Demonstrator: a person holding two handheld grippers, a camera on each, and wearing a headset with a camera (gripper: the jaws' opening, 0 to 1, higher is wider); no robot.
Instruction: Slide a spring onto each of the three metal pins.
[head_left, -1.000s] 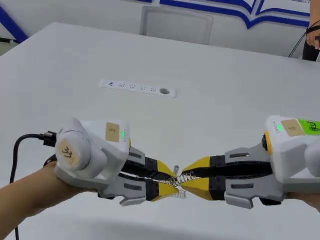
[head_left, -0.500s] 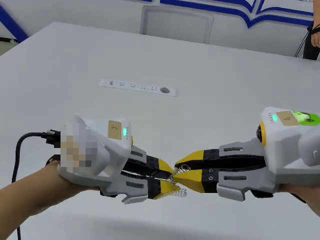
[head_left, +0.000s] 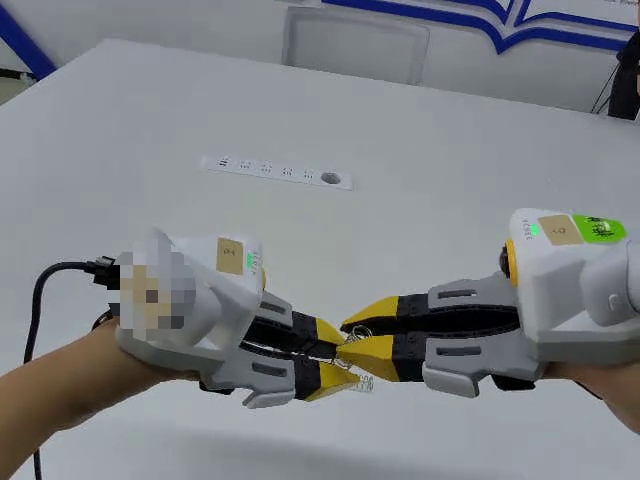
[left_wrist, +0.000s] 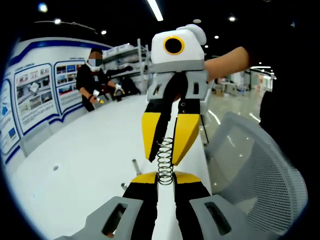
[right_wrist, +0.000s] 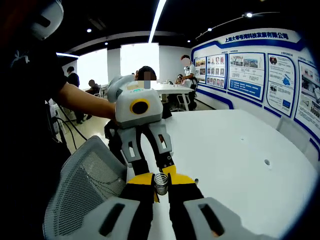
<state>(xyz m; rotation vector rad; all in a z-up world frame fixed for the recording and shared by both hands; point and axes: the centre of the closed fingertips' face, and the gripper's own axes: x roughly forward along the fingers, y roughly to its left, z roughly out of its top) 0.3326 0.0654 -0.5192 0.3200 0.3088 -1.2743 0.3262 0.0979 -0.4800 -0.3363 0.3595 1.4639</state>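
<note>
- The head view is bright and evenly lit from above; the white table (head_left: 420, 200) carries mild glare, and only a soft, pale shadow near the lower edge.
- Both gripper views bow straight lines outward and darken toward their edges.
- In the right gripper view the ceiling strip light (right_wrist: 159, 17) and the window (right_wrist: 140, 57) burn out to white against a dim ceiling.
- The spring (left_wrist: 165, 160) is sharp in the left gripper view; the far background is softer.

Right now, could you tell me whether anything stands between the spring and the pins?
Nothing lies on the table between the spring and the pins beside it. Both the left gripper and right gripper pinch its ends.
</note>
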